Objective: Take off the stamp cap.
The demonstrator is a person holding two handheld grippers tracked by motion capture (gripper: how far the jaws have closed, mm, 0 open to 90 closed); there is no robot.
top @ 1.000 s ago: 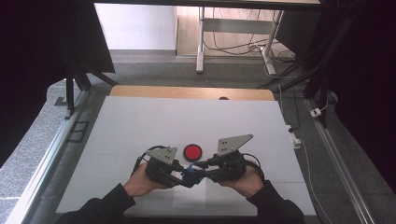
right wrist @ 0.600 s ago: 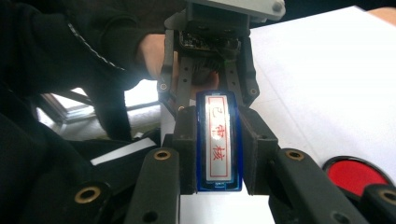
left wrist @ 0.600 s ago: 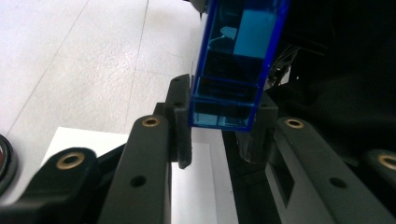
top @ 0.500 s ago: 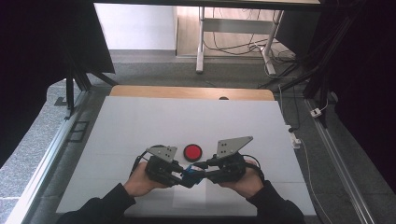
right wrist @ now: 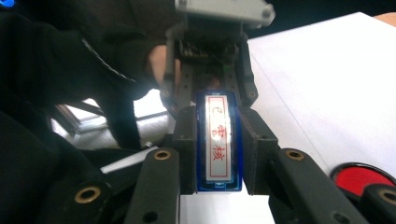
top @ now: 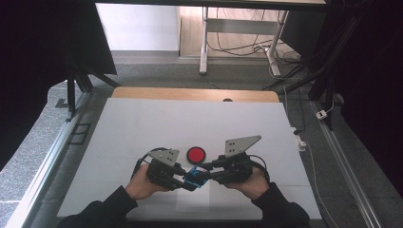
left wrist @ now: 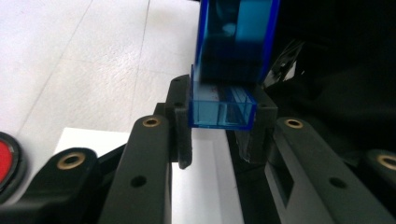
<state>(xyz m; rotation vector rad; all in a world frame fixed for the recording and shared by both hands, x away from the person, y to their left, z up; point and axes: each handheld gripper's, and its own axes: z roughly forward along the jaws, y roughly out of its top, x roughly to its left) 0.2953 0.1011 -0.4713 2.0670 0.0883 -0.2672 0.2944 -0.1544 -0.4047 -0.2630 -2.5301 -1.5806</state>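
Blue stamp [top: 194, 176] gripped from both ends, low on the white table [top: 142, 123].

Left gripper [top: 183, 179] and right gripper [top: 205, 175] both clamp it; red ink pad [top: 196, 154] lies just beyond, at twelve o'clock.

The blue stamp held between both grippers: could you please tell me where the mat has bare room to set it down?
The white mat is bare between the red ink pad and the wooden table edge, and along both sides. It is crowded only around the pad, the blue stamp and the hands.

Grey carpeted floor [top: 157, 71] surrounds the white-topped table [top: 142, 123], with cables [top: 237, 47] beyond and daylight
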